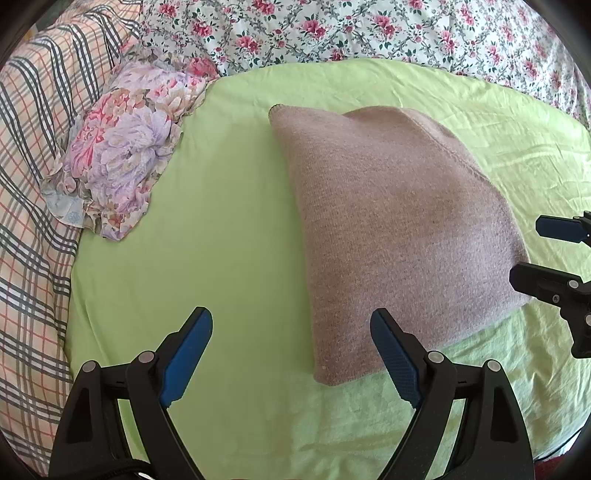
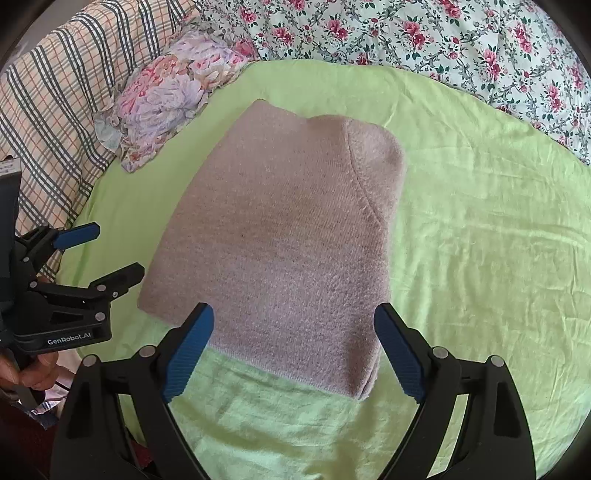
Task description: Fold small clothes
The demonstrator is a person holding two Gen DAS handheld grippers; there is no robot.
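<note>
A mauve knitted garment (image 1: 388, 229) lies folded into a flat, roughly rectangular stack on the green sheet (image 1: 221, 229). My left gripper (image 1: 291, 321) is open just off the garment's near left corner, with nothing between its blue pads. In the right wrist view the same garment (image 2: 288, 236) fills the middle, one folded layer showing a seam at its far right. Over its near edge my right gripper (image 2: 294, 317) hovers open and holds nothing. Each gripper shows in the other's view: the right gripper (image 1: 526, 251) beside the garment's right edge, the left gripper (image 2: 118, 249) beside its left edge.
A crumpled floral cloth (image 1: 118, 147) (image 2: 166, 92) sits at the far left of the green sheet (image 2: 480, 221). Plaid bedding (image 1: 33, 166) (image 2: 55, 92) borders the left, rose-print bedding (image 1: 369, 29) (image 2: 443, 37) the back. A hand (image 2: 33, 373) grips the left tool.
</note>
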